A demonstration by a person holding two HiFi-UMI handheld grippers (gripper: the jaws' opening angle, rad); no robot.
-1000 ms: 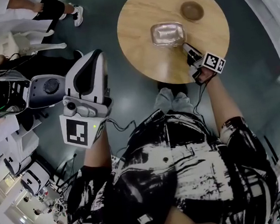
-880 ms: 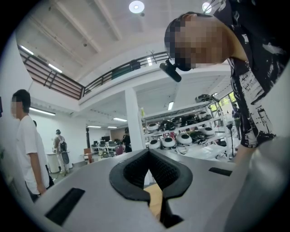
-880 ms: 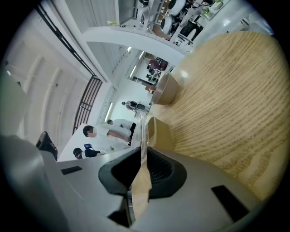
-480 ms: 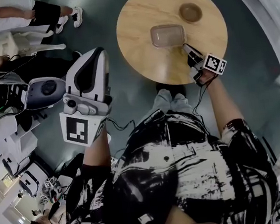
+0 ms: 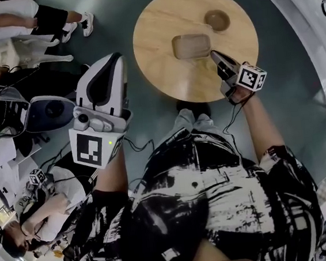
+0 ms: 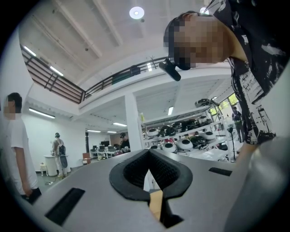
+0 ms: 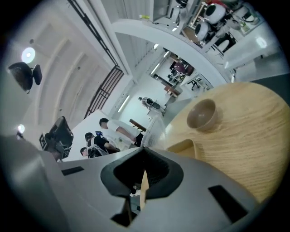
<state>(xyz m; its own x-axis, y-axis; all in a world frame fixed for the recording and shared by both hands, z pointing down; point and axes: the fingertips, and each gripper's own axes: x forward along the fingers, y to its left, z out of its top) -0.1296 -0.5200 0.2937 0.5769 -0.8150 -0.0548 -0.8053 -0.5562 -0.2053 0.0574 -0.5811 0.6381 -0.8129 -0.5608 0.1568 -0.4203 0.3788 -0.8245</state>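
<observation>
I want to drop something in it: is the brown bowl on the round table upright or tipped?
Upright: the bowl rests on its base, its opening facing up.

We are in a big lab or workshop hall. A high white ceiling carries round lamps (image 6: pixel 136 12), with a railed mezzanine (image 6: pixel 122 74) below it. Far racks (image 6: pixel 181 136) hold white helmet-like gear, and desks with monitors (image 6: pixel 104 146) stand to their left. A round wooden table (image 5: pixel 162 69) stands on a dark floor (image 5: pixel 150 119).

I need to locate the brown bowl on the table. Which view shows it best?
Head view: the brown bowl shows from above, beyond the clear container. The right gripper view shows its side; the left gripper view misses it.
</observation>
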